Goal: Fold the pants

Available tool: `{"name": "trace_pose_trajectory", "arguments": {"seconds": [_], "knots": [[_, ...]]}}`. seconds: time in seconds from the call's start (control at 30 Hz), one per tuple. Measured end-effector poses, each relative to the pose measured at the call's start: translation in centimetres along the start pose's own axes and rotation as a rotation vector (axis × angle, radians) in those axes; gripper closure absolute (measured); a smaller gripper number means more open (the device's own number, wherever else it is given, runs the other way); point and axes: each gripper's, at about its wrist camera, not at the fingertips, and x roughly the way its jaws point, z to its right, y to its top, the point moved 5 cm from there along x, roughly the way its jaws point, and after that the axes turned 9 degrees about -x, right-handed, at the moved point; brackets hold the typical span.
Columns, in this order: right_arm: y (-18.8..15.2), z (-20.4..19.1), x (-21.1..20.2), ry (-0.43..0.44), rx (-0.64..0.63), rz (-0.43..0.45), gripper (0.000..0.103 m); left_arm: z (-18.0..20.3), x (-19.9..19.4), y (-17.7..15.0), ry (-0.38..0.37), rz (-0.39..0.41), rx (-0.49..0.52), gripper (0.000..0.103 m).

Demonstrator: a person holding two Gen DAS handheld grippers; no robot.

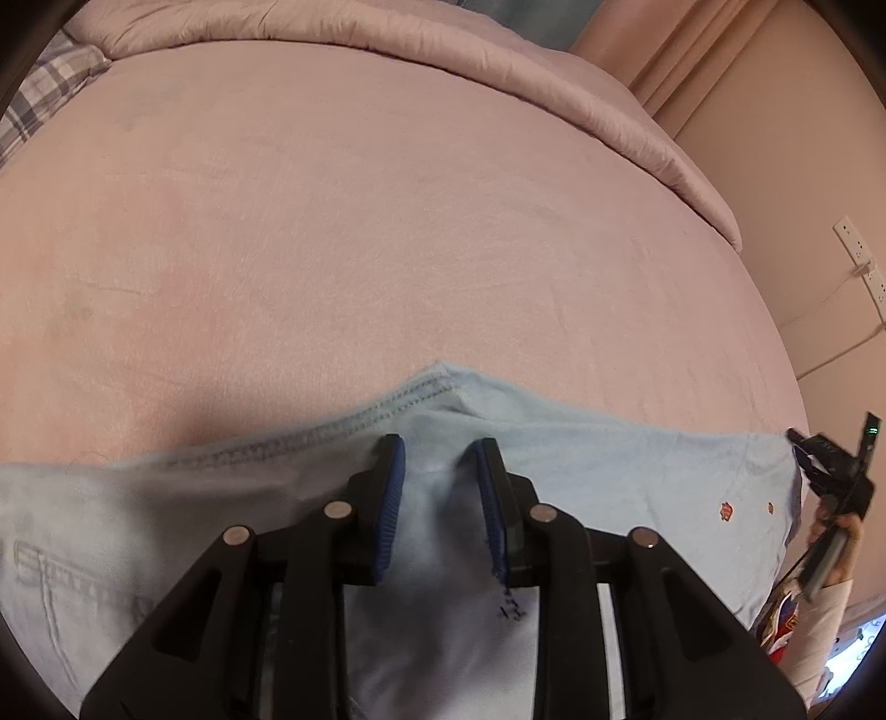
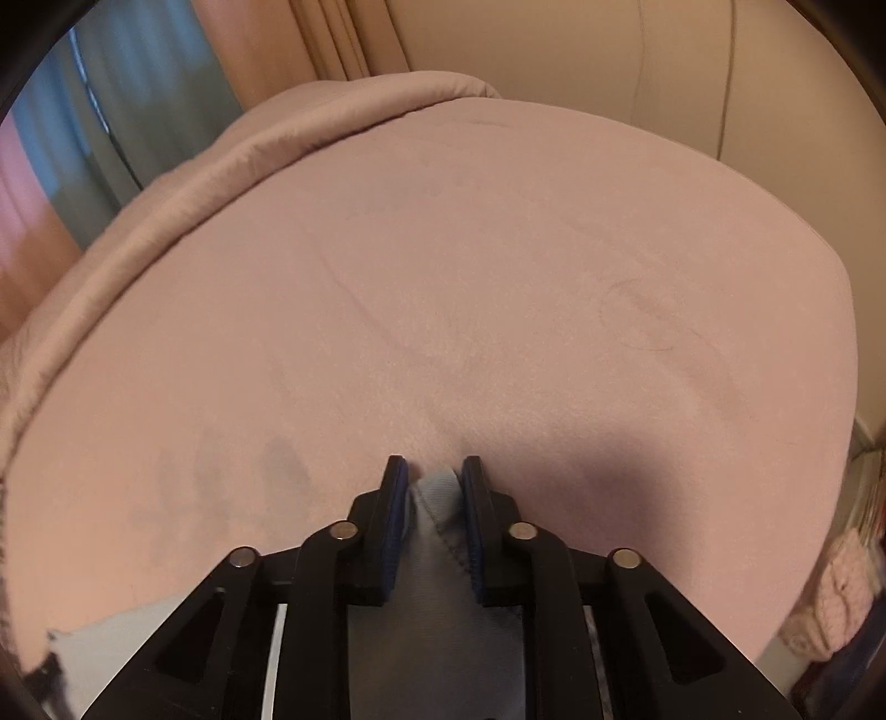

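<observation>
The light blue denim pants [image 1: 609, 476] lie across the near part of the pink bed [image 1: 387, 249]. A stitched seam runs to a point ahead of my left gripper [image 1: 440, 448]. The left gripper's blue pads stand a little apart with a fold of the denim between them. My right gripper [image 2: 434, 468] is shut on an edge of the pants [image 2: 437, 515], with the fabric bunched between the blue pads. The right gripper also shows at the far right of the left wrist view [image 1: 830, 471].
A folded pink duvet [image 1: 443, 44] runs along the far side of the bed. A plaid pillow [image 1: 44, 83] lies at the far left. A wall with a power strip [image 1: 864, 260] and cable is on the right. Pink knitted items [image 2: 830, 598] sit beside the bed.
</observation>
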Motion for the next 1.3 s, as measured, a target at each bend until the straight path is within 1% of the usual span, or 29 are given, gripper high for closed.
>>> {"name": "trace_pose_trajectory", "arguments": {"seconds": [0.03,0.1,0.13,0.2,0.27,0.33,0.4,0.47,0.5,0.53,0.57,0.6,0.67,0.7,0.8,0.87,0.97,1.0,1.03,1.07,1.1,1.13,1.17,1.23,1.3], "knots": [[0.2,0.6,-0.9,-0.019,0.016,0.033,0.059,0.2,-0.4,-0.2,-0.010,-0.003,-0.008,0.063],[0.4,1.8,-3.3,-0.044,0.027,0.083,0.050,0.9,-1.3,-1.0,-0.050,-0.020,-0.020,0.055],[0.3,2.6,-4.6,-0.064,0.033,0.102,0.050,1.4,-1.9,-1.5,-0.067,-0.026,-0.018,0.054],[-0.6,4.3,-6.2,-0.082,0.065,0.108,0.049,2.2,-2.9,-2.5,-0.095,-0.026,-0.007,0.052],[-2.3,5.7,-7.3,-0.052,0.093,0.097,0.049,3.0,-3.7,-3.7,-0.128,-0.036,0.008,0.050],[-4.0,6.2,-7.4,-0.032,0.104,0.073,0.049,4.0,-3.9,-5.0,-0.154,-0.066,0.028,0.050],[-5.4,6.3,-6.5,-0.035,0.108,0.036,0.050,4.9,-3.9,-6.4,-0.167,-0.099,0.047,0.050],[-6.7,6.3,-6.4,-0.055,0.100,0.027,0.055,5.5,-3.7,-7.6,-0.178,-0.125,0.067,0.050],[-7.3,6.3,-6.0,-0.050,0.096,0.014,0.063,5.8,-3.6,-8.0,-0.178,-0.134,0.073,0.050],[-7.5,6.2,-5.7,-0.040,0.099,0.001,0.070,5.9,-3.3,-8.5,-0.170,-0.145,0.084,0.050],[-8.0,6.4,-5.7,-0.024,0.102,-0.015,0.071,5.9,-3.0,-8.9,-0.151,-0.149,0.100,0.050],[-8.8,6.8,-6.1,0.006,0.102,-0.027,0.073,6.0,-2.8,-9.5,-0.117,-0.146,0.122,0.051],[-8.9,6.9,-6.3,0.023,0.107,-0.019,0.090,6.1,-2.5,-10.2,-0.086,-0.137,0.162,0.052],[-8.8,6.8,-6.8,0.001,0.094,0.001,0.100,6.1,-2.5,-10.4,-0.083,-0.124,0.171,0.050],[-8.3,6.2,-8.0,-0.031,0.070,0.056,0.101,5.8,-2.3,-10.3,-0.085,-0.126,0.146,0.050],[-8.2,6.0,-8.8,-0.033,0.067,0.080,0.101,5.4,-2.2,-10.3,-0.096,-0.130,0.118,0.050],[-9.1,6.5,-9.6,-0.046,0.071,0.098,0.101,5.3,-1.9,-10.0,-0.102,-0.137,0.090,0.050],[-9.0,6.6,-8.9,-0.042,0.076,0.093,0.101,5.3,-1.9,-9.9,-0.100,-0.139,0.084,0.050],[-9.4,7.2,-8.3,-0.060,0.090,0.079,0.103,5.3,-1.8,-9.8,-0.099,-0.139,0.081,0.050],[-9.7,8.0,-7.6,-0.132,0.093,0.059,0.103,5.3,-1.9,-9.8,-0.098,-0.139,0.078,0.050],[-10.1,8.3,-6.8,-0.181,0.091,0.040,0.103,5.3,-1.9,-9.8,-0.096,-0.138,0.074,0.050],[-10.5,8.7,-6.3,-0.179,0.104,0.024,0.103,5.4,-1.9,-9.8,-0.094,-0.136,0.073,0.050],[-11.1,9.0,-5.5,-0.129,0.135,0.004,0.103,5.5,-1.8,-9.8,-0.090,-0.133,0.073,0.050],[-11.7,9.3,-5.1,-0.078,0.163,0.006,0.103,5.8,-1.8,-9.9,-0.082,-0.128,0.066,0.050],[-11.8,9.3,-5.5,-0.082,0.162,0.021,0.103,5.9,-1.8,-10.0,-0.077,-0.127,0.046,0.050]]}}
